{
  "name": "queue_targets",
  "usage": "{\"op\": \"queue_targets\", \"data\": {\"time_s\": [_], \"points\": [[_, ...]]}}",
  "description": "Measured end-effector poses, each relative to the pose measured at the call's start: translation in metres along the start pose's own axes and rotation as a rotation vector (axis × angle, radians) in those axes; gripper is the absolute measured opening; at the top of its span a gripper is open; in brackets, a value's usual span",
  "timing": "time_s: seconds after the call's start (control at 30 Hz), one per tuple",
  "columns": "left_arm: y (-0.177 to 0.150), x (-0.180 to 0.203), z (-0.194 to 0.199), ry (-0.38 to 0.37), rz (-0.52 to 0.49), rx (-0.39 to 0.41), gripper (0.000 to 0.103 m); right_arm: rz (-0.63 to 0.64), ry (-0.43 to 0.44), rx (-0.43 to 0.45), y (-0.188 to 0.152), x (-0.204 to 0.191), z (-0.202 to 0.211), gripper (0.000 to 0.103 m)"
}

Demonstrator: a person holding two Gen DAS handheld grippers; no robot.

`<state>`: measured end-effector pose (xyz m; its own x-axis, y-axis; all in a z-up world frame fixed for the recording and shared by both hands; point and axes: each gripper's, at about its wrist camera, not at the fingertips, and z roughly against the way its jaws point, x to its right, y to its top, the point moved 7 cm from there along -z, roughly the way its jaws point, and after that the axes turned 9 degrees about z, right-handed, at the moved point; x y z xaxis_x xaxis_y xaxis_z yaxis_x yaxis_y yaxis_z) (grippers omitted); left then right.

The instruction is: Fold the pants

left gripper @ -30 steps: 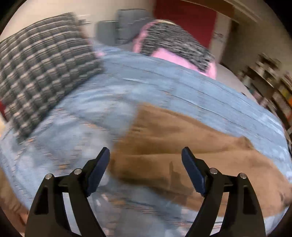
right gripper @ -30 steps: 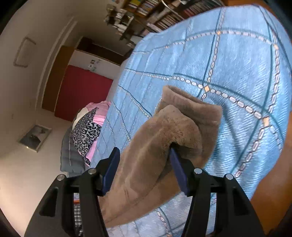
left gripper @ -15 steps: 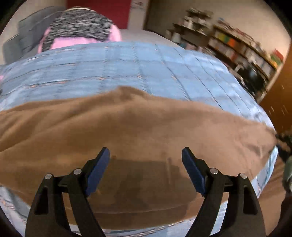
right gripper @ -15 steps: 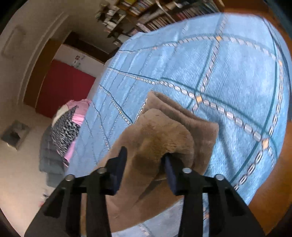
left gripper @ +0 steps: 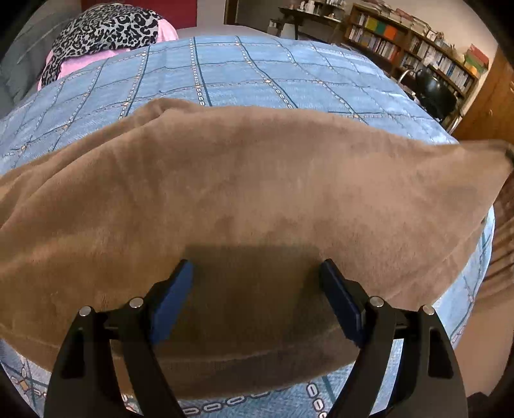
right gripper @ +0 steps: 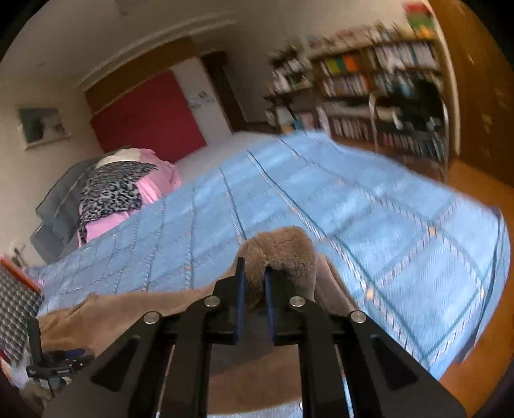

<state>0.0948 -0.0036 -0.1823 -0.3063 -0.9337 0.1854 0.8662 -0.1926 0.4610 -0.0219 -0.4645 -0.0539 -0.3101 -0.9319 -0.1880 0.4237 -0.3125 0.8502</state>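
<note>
Brown fleece pants (left gripper: 244, 180) lie across the blue checked bedspread (left gripper: 244, 74). My left gripper (left gripper: 257, 289) is open, its blue pads (left gripper: 173, 299) hovering over the pants near their near edge. My right gripper (right gripper: 255, 289) is shut on a bunched end of the pants (right gripper: 282, 254) and holds it lifted above the bedspread (right gripper: 353, 209); the rest of the pants trail down to the left (right gripper: 128, 312).
A pink pillow with a leopard-print cloth (left gripper: 106, 29) lies at the head of the bed, also in the right wrist view (right gripper: 119, 189). Bookshelves (left gripper: 417, 48) and a black chair (left gripper: 433, 93) stand past the bed's far side. Wooden floor (right gripper: 475, 193) lies beyond.
My right gripper closed on the pants' end and lifted it, turning toward the room. My left gripper swung right from the bed's corner to over the pants, staying open.
</note>
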Motion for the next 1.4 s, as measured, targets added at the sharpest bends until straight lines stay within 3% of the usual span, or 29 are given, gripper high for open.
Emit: {"op": "queue_targets", "data": {"time_s": [0.13,0.33,0.43,0.5,0.6,0.73,0.9,1.03,1.17,1.4], "points": [[-0.003,-0.002,-0.001,-0.003,-0.001,-0.006,0.083,0.083,0.006,0.035,-0.01,-0.002,0.027,0.01],[-0.003,-0.003,-0.001,0.001,-0.022,-0.018,0.083,0.006,0.003,-0.163,-0.097,0.042,0.007,0.011],[-0.003,-0.004,0.002,0.006,-0.034,-0.027,0.083,-0.068,0.026,-0.195,-0.12,0.056,0.008,0.014],[-0.005,-0.005,0.005,0.006,-0.03,-0.032,0.083,-0.102,0.053,-0.189,-0.12,0.057,0.01,0.021],[-0.008,-0.01,0.014,-0.005,-0.003,-0.026,0.083,-0.173,0.079,-0.185,-0.116,0.063,0.011,0.057],[-0.019,-0.028,0.03,-0.025,0.083,-0.017,0.083,-0.194,0.031,-0.157,-0.108,0.072,0.021,0.057],[-0.032,-0.053,0.045,-0.038,0.195,-0.013,0.083,-0.128,-0.036,-0.131,-0.093,0.07,0.026,0.057],[-0.038,-0.071,0.054,-0.037,0.291,0.004,0.083,-0.106,-0.036,-0.134,-0.086,0.06,0.015,0.057],[-0.046,-0.087,0.052,-0.115,0.439,-0.016,0.083,-0.077,-0.073,-0.159,-0.089,0.055,-0.001,0.057],[-0.041,-0.089,0.049,-0.256,0.609,-0.011,0.089,-0.082,-0.113,-0.183,-0.098,0.058,-0.01,0.057]]}}
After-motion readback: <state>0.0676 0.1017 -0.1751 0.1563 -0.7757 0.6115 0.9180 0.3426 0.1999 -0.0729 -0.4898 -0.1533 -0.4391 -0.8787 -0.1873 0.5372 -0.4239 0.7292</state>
